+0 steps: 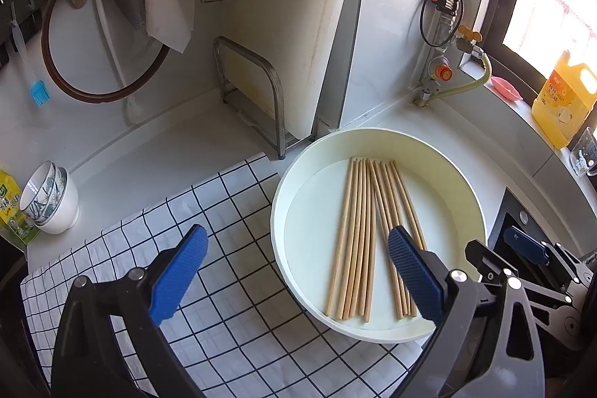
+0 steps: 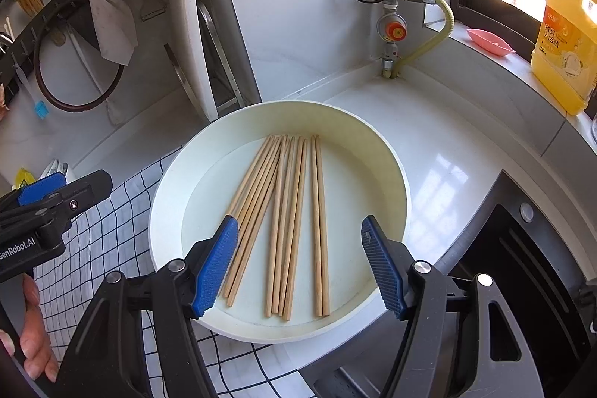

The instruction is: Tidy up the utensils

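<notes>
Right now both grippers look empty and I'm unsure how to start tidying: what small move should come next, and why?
Probably lower the right gripper onto the chopsticks and close on a few. They lie loose in the white round tray, the right gripper hangs open directly over them, and the left gripper is open above the tray's edge and the checked cloth.

You see pale wooden chopsticks (image 2: pixel 287 226) in a matt cream tray (image 2: pixel 388 152); at nine o'clock lies checked cloth (image 1: pixel 224 286), beyond it glossy counter (image 2: pixel 447 144).

Black tongs (image 2: pixel 299 263), ribbed blue pads (image 2: pixel 216 267)
</notes>
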Tool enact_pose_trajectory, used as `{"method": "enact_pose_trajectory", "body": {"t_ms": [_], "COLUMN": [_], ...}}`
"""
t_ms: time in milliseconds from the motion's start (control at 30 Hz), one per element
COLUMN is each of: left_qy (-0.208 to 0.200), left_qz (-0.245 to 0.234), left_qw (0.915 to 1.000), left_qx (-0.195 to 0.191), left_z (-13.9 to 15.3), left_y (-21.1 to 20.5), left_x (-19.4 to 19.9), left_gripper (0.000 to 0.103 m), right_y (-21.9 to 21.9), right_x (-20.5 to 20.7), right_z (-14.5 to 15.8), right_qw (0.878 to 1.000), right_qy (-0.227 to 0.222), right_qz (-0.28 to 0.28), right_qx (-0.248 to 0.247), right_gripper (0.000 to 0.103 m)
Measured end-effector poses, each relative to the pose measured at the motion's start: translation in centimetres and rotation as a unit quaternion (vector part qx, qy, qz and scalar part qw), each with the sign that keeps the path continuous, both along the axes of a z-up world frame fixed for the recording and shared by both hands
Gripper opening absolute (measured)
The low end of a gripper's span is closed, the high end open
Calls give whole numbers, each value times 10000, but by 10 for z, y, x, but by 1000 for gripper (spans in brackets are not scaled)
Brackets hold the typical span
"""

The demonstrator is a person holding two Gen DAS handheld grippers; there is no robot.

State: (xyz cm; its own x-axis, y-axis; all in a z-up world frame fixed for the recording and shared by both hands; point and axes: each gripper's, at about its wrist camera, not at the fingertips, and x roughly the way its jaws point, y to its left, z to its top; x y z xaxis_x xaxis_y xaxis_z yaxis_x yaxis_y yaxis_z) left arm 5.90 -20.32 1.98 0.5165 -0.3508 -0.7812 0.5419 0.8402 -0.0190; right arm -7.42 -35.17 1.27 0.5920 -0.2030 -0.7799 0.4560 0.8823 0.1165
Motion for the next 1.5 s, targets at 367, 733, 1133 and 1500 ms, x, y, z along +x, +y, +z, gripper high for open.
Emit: {"method": "enact_pose_trajectory", "body": {"t_ms": [367, 733, 1133, 1500], "left_qy": [-35, -50, 66, 133], "left_qz": [39, 35, 13, 32], "left_qw": [10000, 9997, 9997, 9995], "left_qx": [51, 238, 241, 283], "left_z": [3, 0, -8, -9], "left_y": [3, 0, -2, -3], "left_x": [-2, -1, -1, 1], "left_gripper": [96, 96, 96, 96], "right_y": [6, 9, 10, 7], "right_x": [-4, -4, -1, 1], "right_z": [4, 5, 3, 3], "right_qw": [10000, 10000, 10000, 10000], "right_qy": [-53, -45, -6, 0], "right_qz": [-5, 3, 48, 40], "right_qx": [-18, -53, -33, -16], "right_gripper": [66, 66, 66, 66]}}
